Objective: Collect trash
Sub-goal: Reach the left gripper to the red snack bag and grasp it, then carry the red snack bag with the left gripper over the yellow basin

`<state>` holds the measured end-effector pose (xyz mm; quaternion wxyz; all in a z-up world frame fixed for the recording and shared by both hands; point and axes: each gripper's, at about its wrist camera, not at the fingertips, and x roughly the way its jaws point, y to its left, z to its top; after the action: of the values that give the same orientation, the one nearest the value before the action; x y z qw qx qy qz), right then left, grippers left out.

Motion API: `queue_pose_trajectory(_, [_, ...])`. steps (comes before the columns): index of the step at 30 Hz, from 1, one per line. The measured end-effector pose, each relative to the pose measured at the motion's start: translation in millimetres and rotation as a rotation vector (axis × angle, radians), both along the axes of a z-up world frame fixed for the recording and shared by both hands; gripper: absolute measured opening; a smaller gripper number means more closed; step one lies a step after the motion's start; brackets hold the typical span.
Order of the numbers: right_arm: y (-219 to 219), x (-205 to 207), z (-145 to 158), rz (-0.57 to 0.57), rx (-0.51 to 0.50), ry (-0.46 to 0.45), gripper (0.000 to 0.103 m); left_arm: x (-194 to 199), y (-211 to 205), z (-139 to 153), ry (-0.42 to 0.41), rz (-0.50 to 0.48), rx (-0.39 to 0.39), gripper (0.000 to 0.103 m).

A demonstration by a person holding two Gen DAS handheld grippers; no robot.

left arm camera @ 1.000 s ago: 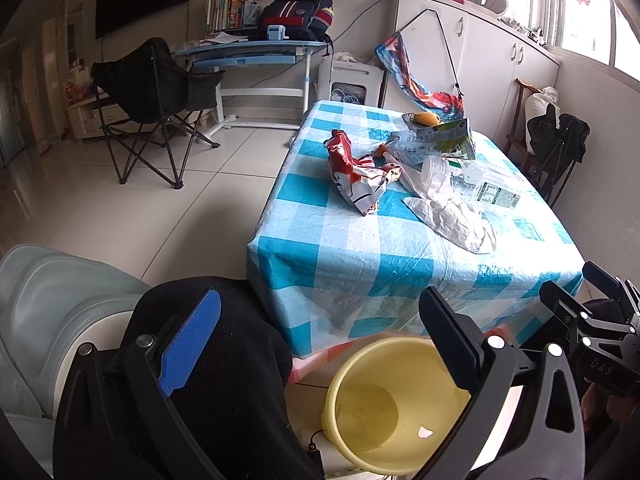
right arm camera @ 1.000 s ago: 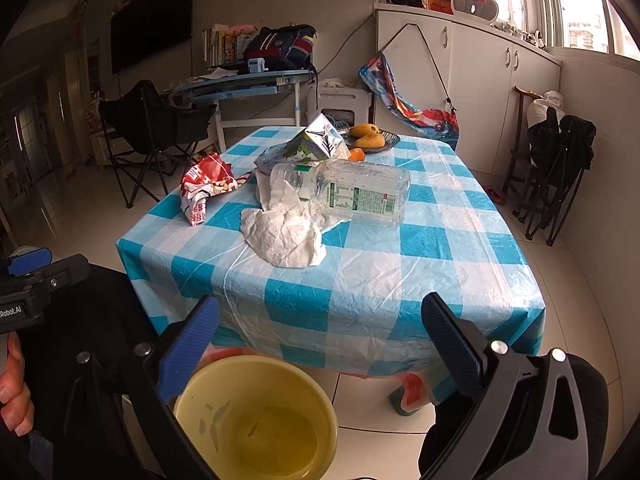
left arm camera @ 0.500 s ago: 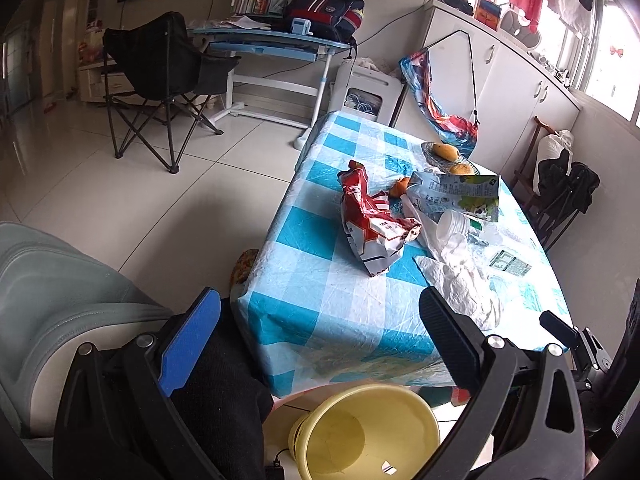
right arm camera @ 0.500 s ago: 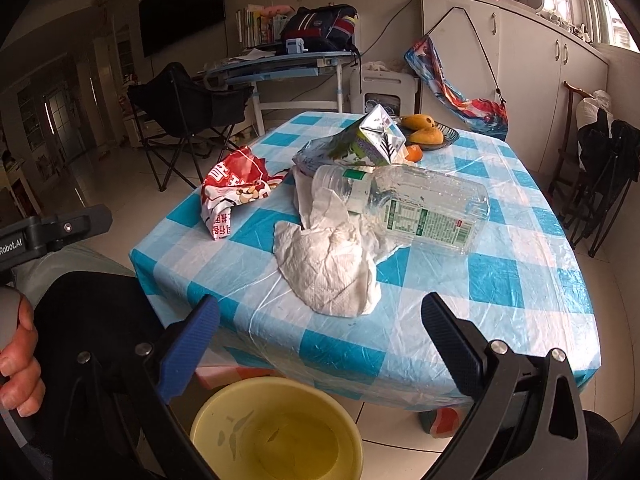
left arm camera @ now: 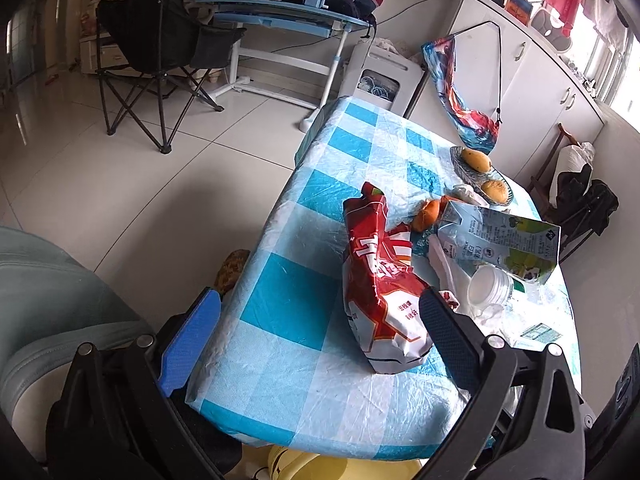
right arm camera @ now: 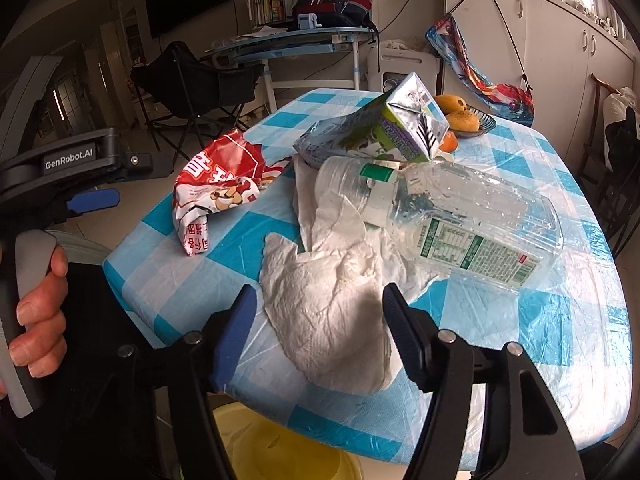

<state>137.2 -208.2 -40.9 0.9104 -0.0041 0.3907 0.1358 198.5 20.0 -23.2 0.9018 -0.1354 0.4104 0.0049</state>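
On the blue-checked table (right arm camera: 560, 320) the trash lies in a heap. A crumpled white paper towel (right arm camera: 332, 292) is nearest, with a clear plastic bottle (right arm camera: 460, 216) on its side, a flattened milk carton (right arm camera: 392, 132) and a red snack bag (right arm camera: 216, 188) behind it. My right gripper (right arm camera: 318, 312) hovers over the towel's near part. Its jaws are closing with the towel between them, and the pads are not pressing on it. My left gripper (left arm camera: 316, 320) stands wide open at the table's corner. The red snack bag (left arm camera: 380, 280) lies just ahead by its right finger.
A yellow bucket (right arm camera: 280, 448) stands on the floor under the table's near edge. A glass dish of fruit (left arm camera: 480, 172) and an orange (left arm camera: 426, 216) sit at the far end. A folding chair (left arm camera: 160, 40) and a desk (left arm camera: 280, 20) stand beyond. A hand (right arm camera: 40, 300) holds the left gripper's handle.
Both grippers have moved in over the table's near edge. The bucket has dropped to the bottom of both views. The right gripper's jaws have narrowed around the paper towel.
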Motion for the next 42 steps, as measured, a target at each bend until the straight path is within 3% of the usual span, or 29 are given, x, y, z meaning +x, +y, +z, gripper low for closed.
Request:
queue_pose_trajectory(4, [-7, 0, -6, -0.028, 0.024, 0.023, 0.038, 25, -9, -11, 0.034, -0.019, 0.018, 0.096])
queue_pose_trajectory(6, [-14, -1, -6, -0.045, 0.052, 0.026, 0.028, 36, -13, -16, 0.045, -0.031, 0.011, 0.09])
queue_pose_trajectory(8, [-20, -3, -7, -0.059, 0.089, 0.029, 0.021, 43, -19, -22, 0.065, -0.055, 0.012, 0.073])
queue_pose_trajectory(11, [-23, -5, -6, -0.061, 0.128, 0.03, 0.011, 47, -27, -27, 0.07, -0.105, 0.014, 0.028])
queue_pose_trajectory(14, [-24, -8, -4, -0.059, 0.165, 0.032, 0.006, 44, -29, -23, 0.051, -0.118, 0.016, 0.017])
queue_pose_trajectory(22, [-36, -16, 8, -0.062, 0.307, 0.008, 0.005, 9, -14, -6, -0.004, -0.106, -0.046, 0.014])
queue_pose_trajectory(33, [-30, -45, 21, -0.027, 0.359, 0.003, 0.005, -66, -8, 1, -0.023, -0.142, -0.052, 0.014])
queue_pose_trajectory(37, [-16, -65, 22, 0.008, 0.353, 0.036, 0.005, -89, -10, 0, -0.023, -0.163, -0.049, 0.014])
queue_pose_trajectory(42, [2, -90, 5, 0.029, 0.341, 0.139, 0.005, -107, -5, 5, -0.039, -0.174, -0.05, 0.014])
